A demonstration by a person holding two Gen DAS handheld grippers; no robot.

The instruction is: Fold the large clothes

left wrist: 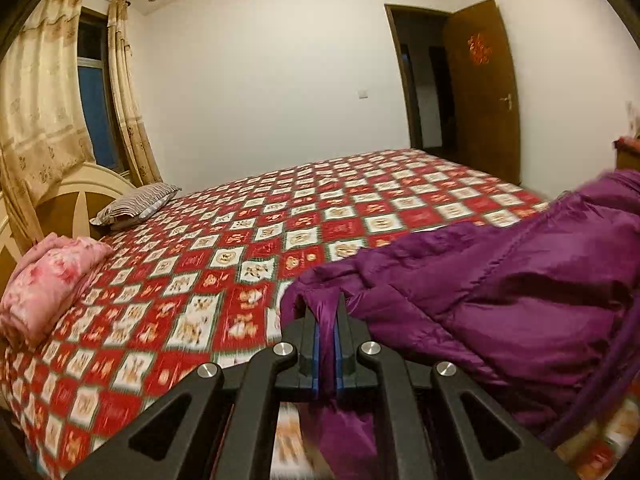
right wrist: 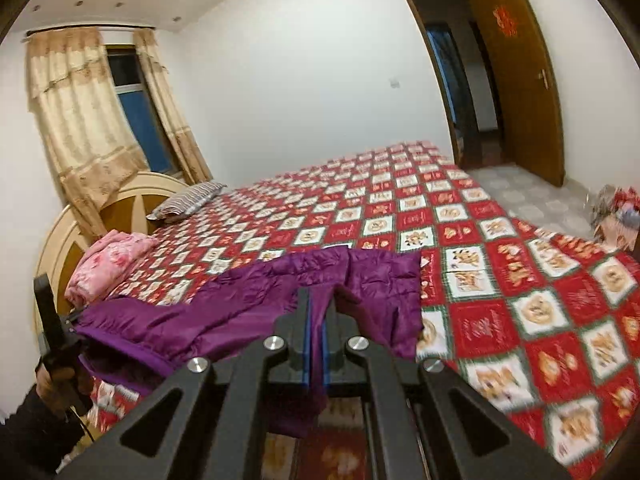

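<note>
A purple quilted jacket (left wrist: 500,280) lies across the near side of the bed, raised at its near edge. My left gripper (left wrist: 326,304) is shut on a fold of that near edge; purple fabric is pinched between its blue pads and hangs below them. In the right wrist view the same purple jacket (right wrist: 256,296) spreads to the left, and my right gripper (right wrist: 318,300) is shut on another part of its edge. The left gripper's handle, held by a person's hand (right wrist: 56,380), shows at the far left of that view.
The bed carries a red and white checked cover (left wrist: 224,280). A folded pink blanket (left wrist: 48,280) and a striped pillow (left wrist: 136,204) lie by the headboard. Beyond are curtains (left wrist: 40,112), a white wall and an open brown door (left wrist: 480,92). Clutter (right wrist: 616,208) sits on the floor at right.
</note>
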